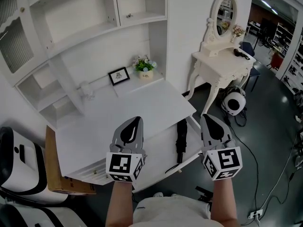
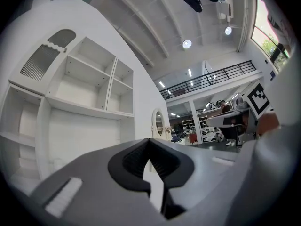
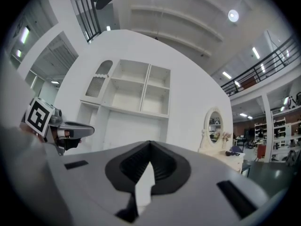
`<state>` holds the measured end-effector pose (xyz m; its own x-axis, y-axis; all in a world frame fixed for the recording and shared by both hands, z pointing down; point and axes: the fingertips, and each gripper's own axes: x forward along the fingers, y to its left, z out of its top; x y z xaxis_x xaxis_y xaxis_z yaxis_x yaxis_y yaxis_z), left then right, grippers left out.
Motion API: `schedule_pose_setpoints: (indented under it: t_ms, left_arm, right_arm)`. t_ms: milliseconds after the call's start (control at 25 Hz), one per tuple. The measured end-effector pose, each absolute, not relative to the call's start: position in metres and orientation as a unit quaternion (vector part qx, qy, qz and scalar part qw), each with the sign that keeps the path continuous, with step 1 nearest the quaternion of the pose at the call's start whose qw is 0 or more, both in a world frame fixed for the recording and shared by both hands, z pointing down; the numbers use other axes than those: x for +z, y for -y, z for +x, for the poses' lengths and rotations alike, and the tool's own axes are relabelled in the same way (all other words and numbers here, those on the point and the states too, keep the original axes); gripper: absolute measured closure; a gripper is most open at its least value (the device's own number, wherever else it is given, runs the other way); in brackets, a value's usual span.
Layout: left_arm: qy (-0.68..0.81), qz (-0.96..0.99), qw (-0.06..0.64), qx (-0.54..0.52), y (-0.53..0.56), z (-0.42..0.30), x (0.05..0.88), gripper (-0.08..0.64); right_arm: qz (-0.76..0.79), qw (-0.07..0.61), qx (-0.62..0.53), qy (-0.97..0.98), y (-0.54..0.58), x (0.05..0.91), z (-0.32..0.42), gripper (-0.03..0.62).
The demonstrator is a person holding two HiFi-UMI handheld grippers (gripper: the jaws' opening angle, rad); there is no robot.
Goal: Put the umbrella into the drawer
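A black folded umbrella (image 1: 181,139) lies lengthwise in the pulled-out white drawer (image 1: 156,161) under the desk top (image 1: 128,109). My left gripper (image 1: 137,119) hovers over the drawer's left part, jaws shut with nothing between them. To the right of the umbrella, beyond the drawer's end, my right gripper (image 1: 207,116) is also shut and empty. Both are raised and apart from the umbrella. The left gripper view shows the left gripper (image 2: 149,140) pointing at the hutch. The right gripper view has the right gripper (image 3: 150,143) facing the same shelves. Neither gripper view shows the umbrella.
A framed picture (image 1: 119,75) and a small potted plant (image 1: 145,65) stand at the back of the desk, under the white shelves (image 1: 94,13). A white dressing table with an oval mirror (image 1: 222,56) stands to the right. A cardboard box (image 1: 59,174) is at the left.
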<state>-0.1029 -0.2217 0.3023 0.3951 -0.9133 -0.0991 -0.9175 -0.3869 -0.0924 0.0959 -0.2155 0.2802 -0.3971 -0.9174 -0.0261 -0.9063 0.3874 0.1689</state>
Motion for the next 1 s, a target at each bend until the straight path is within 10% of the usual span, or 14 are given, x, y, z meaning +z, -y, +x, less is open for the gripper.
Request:
schedule_pose_setpoints:
  t_ms: [1000]
  left_arm:
    - [-0.567,-0.814,0.122,0.025,0.22,-0.096,0.258,0.551]
  right_arm:
    - [0.516,0.032,-0.119,0.847,0.208,0.245,0.104,0.586]
